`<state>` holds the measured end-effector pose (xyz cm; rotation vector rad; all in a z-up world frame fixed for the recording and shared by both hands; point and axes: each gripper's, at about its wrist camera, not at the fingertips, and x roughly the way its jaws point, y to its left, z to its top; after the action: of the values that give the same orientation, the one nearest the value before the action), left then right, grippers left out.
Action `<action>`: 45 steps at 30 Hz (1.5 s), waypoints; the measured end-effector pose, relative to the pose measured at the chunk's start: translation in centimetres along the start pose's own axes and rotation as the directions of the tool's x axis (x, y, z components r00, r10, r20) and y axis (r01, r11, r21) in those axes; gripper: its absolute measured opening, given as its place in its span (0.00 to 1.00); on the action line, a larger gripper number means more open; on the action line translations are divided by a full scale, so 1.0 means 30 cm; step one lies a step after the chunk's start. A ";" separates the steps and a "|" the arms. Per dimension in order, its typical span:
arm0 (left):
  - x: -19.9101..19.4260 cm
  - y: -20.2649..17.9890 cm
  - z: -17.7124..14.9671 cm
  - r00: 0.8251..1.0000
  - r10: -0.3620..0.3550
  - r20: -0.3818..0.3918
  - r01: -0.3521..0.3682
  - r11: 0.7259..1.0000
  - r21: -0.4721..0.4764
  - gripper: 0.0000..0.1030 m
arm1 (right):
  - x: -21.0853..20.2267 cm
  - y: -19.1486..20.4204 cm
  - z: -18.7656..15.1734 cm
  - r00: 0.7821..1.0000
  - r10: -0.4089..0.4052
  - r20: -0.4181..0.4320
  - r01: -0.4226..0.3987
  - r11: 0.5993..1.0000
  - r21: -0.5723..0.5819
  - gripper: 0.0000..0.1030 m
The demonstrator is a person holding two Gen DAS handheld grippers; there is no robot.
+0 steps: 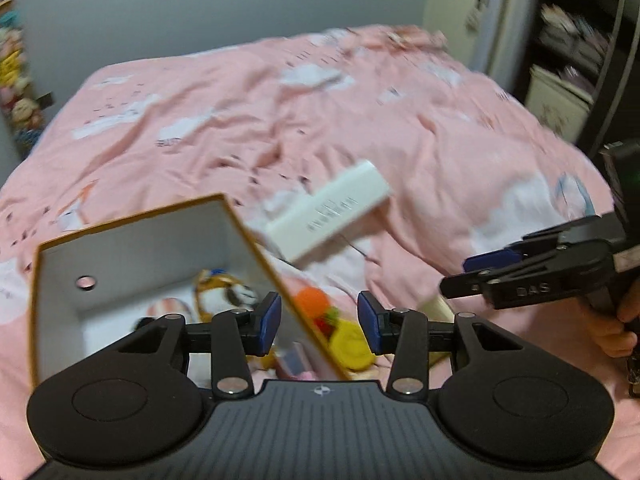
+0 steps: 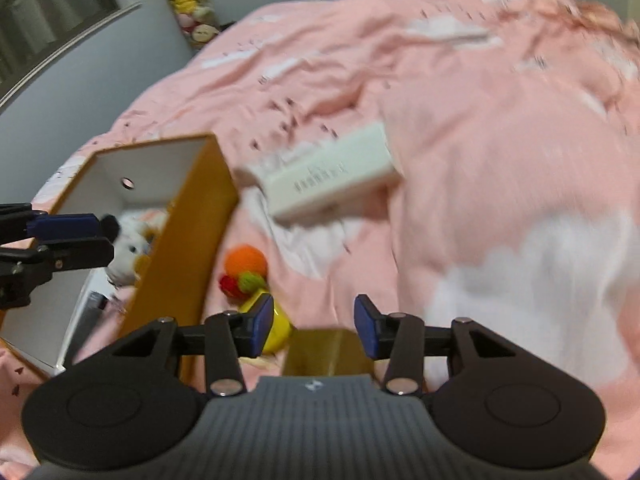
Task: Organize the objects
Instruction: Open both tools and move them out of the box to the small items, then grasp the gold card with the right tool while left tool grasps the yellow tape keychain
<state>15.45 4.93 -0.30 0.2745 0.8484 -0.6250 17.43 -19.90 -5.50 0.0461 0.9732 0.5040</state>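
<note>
The left gripper [image 1: 318, 322] has its fingers [image 1: 269, 318] spread apart and grasping nothing; the slanting right wall of the open box [image 1: 256, 240] runs through the gap between the blue pads, though contact cannot be told. The right gripper [image 2: 314, 330] is likewise released, its fingers [image 2: 262, 322] wide — a small tan carton [image 2: 326, 350] sits low between them, close under the camera, and a yellow toy [image 2: 276, 328] lies just behind the left pad.

The box stands on the bed [image 1: 440, 128], mustard outside and white inside, top open, with a round hole in its far wall. A plush toy [image 2: 124, 252] lies inside it, and in the right wrist view the left gripper's fingers reach over the box's near-left rim toward that plush. Just outside the box's right wall, on the pink cover, an orange ball [image 2: 245, 262] with a red and green knitted piece beside it rests near the yellow toy.

Beyond these, past the box's far right corner, a white rectangular carton [image 1: 336, 210] lies tilted on the cover, blurred, well apart from both pairs of fingers. To its right and behind it the rumpled pink bedding stretches open up to the wall. At the bed's far left corner a column of stuffed toys [image 2: 188, 4] stands; shelving [image 1: 568, 40] crowds the right edge.
</note>
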 end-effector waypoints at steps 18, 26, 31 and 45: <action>0.173 -0.148 -0.017 0.986 0.029 -0.162 -0.001 0.985 0.170 0.47 | 0.214 -0.147 -0.066 0.971 0.114 -0.212 -0.064 0.971 0.228 0.55; 0.203 -0.172 -0.021 0.979 0.037 -0.200 0.006 0.977 0.212 0.47 | 0.231 -0.156 -0.064 0.965 0.124 -0.230 -0.068 0.969 0.238 0.57; 0.204 -0.185 -0.022 0.978 0.039 -0.204 0.009 0.974 0.227 0.47 | 0.237 -0.158 -0.065 0.963 0.124 -0.238 -0.066 0.968 0.241 0.57; 0.342 -0.250 -0.012 0.931 0.098 -0.351 0.035 0.935 0.354 0.54 | 0.111 -0.192 -0.045 0.989 0.140 -0.050 -0.125 0.964 0.236 0.10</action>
<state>15.73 -4.94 -8.28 0.7512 1.0825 -0.7075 20.11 -23.82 -10.37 0.3088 1.0962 0.5146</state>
